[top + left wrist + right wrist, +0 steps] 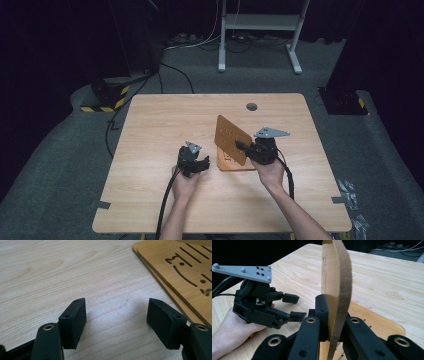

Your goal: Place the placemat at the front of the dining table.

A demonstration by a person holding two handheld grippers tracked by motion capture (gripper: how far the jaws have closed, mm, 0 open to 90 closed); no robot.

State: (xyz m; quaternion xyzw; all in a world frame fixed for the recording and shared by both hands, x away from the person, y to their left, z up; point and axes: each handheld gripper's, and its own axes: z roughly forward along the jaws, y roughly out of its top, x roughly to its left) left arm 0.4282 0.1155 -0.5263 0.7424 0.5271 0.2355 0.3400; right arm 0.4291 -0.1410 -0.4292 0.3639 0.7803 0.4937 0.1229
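Observation:
A thin wooden board [230, 136] stands tilted on edge above the table, and my right gripper [240, 146] is shut on its lower right edge. In the right gripper view the board [337, 277] runs edge-on up from between the jaws of that gripper [334, 310]. Under it a flat wooden board [229, 163] with cut slots lies on the table. My left gripper [204, 164] rests just left of the flat board [185, 272], open [117, 312] over bare table. The left gripper [299, 306] also shows beside the lifted board.
The light wood table [165, 125] has a grey round grommet [251, 106] near its far edge. Grey carpet surrounds it, with a white desk frame [260, 30] and cables behind. Black cables trail from both grippers toward the near edge.

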